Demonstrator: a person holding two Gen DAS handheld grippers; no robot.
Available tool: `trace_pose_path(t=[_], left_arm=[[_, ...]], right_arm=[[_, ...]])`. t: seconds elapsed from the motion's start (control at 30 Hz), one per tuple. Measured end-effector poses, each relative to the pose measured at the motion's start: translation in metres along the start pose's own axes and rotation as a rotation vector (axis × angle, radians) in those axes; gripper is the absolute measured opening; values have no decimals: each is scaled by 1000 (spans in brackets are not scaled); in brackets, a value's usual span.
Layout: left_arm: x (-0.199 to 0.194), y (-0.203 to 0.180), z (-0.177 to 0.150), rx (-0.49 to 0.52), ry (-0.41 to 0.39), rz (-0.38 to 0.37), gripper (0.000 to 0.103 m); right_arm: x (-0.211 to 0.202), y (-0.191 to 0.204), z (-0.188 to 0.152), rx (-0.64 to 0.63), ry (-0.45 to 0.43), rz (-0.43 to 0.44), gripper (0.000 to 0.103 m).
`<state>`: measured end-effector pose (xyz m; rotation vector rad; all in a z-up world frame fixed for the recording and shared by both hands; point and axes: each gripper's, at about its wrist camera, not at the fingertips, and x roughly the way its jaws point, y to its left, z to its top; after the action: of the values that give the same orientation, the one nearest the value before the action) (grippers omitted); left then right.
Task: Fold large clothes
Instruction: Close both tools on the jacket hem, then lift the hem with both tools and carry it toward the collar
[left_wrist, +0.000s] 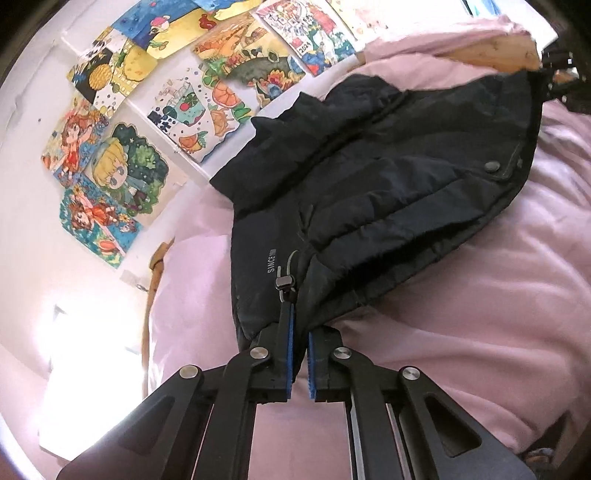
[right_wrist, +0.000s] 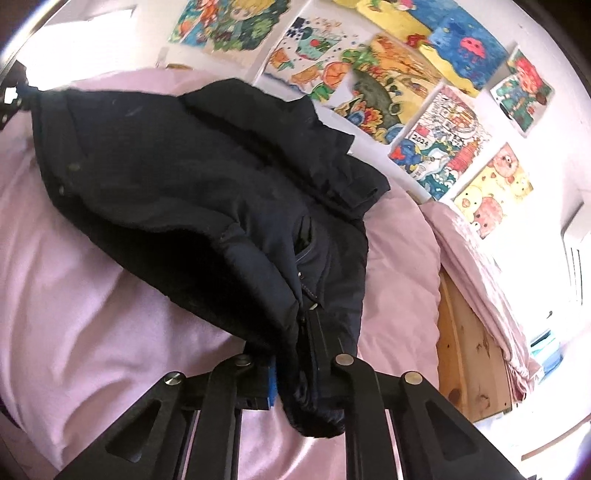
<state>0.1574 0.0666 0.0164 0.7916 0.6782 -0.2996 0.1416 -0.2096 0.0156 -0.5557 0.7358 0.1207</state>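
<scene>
A dark navy padded jacket (left_wrist: 369, 192) with "SINCE" print and snap buttons hangs over the pink bed. It also fills the right wrist view (right_wrist: 192, 192). My left gripper (left_wrist: 300, 317) is shut on the jacket's edge beside a zipper pull (left_wrist: 285, 282). My right gripper (right_wrist: 295, 332) is shut on another edge of the jacket; fabric drapes over its fingers and hides the tips. The jacket is lifted between the two grippers, its middle sagging toward the bedding.
A pink duvet (left_wrist: 480, 314) covers the bed (right_wrist: 74, 295) below. Children's drawings (left_wrist: 122, 147) cover the white wall behind. A wooden bed frame (right_wrist: 469, 354) stands at the right, with a bright window beyond it.
</scene>
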Motion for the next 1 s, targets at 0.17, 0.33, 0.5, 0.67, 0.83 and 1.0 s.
trace_pose_path(t=[0.17,0.33,0.5,0.67,0.83,1.0], left_arm=[[-37,5,-1,5,-36,-50,4],[-72,2,-9,8,-57,-83,3],[-118,9,-8,-47,-89,-129,3],[-147,22,5,-103,-124,-164,3],[-144,18,14,-114,-129,-165,3],[-134,12,12,-98,-97,-181,3]], right_arm=[[-28,-5,-2,7,2,32,6],[-60,-9,-10,24,26,89,6],[-108,-11,-16,16,13,127,6],[-145,-22,-16,56,-15,141,6],[-142,-29,-12,87,-25,150,6],[-132,-19,-16,40,3,180,6]])
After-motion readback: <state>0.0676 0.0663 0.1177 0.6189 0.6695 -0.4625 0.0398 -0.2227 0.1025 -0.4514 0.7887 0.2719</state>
